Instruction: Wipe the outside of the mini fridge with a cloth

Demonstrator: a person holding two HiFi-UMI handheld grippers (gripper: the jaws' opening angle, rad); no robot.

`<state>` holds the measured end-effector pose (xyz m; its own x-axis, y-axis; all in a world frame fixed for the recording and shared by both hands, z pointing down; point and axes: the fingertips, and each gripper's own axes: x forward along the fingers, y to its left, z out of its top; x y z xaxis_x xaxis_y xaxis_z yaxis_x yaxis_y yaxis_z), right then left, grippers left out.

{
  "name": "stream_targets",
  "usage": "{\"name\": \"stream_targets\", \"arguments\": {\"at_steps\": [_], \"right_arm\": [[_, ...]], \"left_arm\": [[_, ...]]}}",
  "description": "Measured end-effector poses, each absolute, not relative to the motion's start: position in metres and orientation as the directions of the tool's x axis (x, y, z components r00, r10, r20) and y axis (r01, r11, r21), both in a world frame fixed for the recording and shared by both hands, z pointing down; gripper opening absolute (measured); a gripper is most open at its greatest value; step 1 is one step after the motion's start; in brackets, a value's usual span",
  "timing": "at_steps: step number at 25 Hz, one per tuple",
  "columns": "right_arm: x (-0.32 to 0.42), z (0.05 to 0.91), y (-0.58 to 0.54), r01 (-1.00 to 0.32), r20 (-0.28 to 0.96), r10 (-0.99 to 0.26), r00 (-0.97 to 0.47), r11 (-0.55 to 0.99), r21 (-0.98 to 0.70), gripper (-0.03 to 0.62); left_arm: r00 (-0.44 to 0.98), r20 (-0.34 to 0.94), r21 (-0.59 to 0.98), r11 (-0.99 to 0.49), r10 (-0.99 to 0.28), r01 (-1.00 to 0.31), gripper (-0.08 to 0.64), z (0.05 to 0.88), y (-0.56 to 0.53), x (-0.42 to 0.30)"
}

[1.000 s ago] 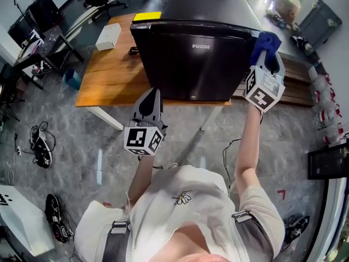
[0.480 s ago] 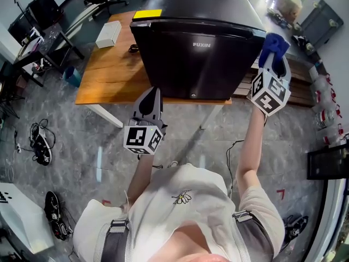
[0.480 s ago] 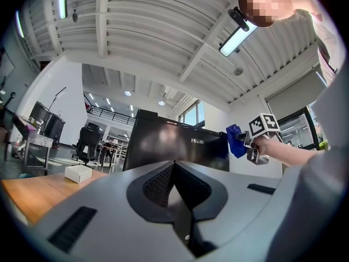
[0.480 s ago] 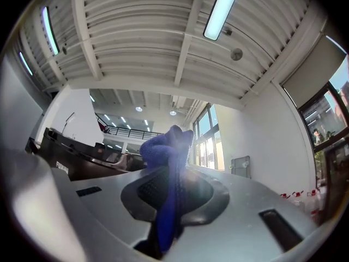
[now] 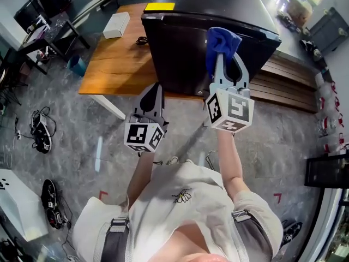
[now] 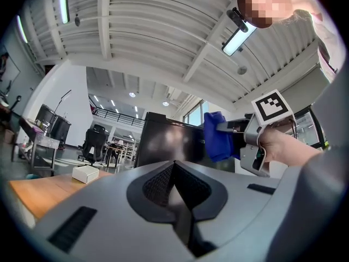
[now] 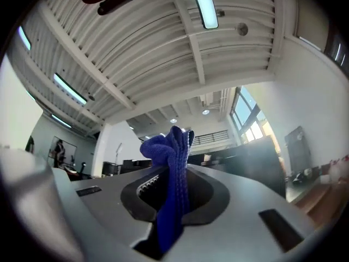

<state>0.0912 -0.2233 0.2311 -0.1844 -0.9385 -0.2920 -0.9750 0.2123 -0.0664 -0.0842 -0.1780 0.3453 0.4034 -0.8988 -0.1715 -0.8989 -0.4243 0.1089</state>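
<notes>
Wiping stroke in hand, seemingly: blue cloth [image 5: 221,39] clamped between jaws of right gripper [image 5: 224,52], up against mini fridge [image 5: 177,59] door near its top edge. Left gripper [image 5: 156,87] closed on nothing, below fridge's front. Next, likely: sweep across door with steady pressure.

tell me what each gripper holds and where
The right gripper pinches the blue cloth by a bunched fold, the rest poking past its tips. The left gripper is shut, empty.

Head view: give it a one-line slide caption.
Right claw holds a blue cloth at the front of the black mini fridge; left claw, shut and empty, hangs lower.
</notes>
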Motion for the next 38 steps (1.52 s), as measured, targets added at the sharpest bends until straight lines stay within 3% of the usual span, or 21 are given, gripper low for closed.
{"name": "stream_targets", "arguments": {"at_steps": [6,15,29,38], "right_arm": [[-0.032,0.254,-0.252,-0.897,-0.268,-0.870,-0.413,0.439,-0.042,0.061],[-0.121,0.267,-0.285,-0.883,-0.196,-0.862,-0.468,0.462,0.078,0.061],[-0.121,0.271,-0.302,-0.915,-0.177,-0.898,-0.404,0.393,0.095,0.061],[-0.057,0.262,-0.289,-0.952,-0.223,-0.926,-0.306,0.299,0.064,0.061]], "left_arm": [[0.333,-0.160,0.125,-0.354,-0.929,-0.927,0.005,0.352,-0.170,-0.117],[0.185,-0.160,0.148,-0.209,-0.970,-0.967,0.005,0.355,-0.154,-0.178],[0.164,-0.152,0.153,-0.187,-0.975,-0.970,0.005,0.358,-0.153,-0.191],[0.234,-0.139,0.146,-0.254,-0.962,-0.956,0.005,0.361,-0.167,-0.171]]}}
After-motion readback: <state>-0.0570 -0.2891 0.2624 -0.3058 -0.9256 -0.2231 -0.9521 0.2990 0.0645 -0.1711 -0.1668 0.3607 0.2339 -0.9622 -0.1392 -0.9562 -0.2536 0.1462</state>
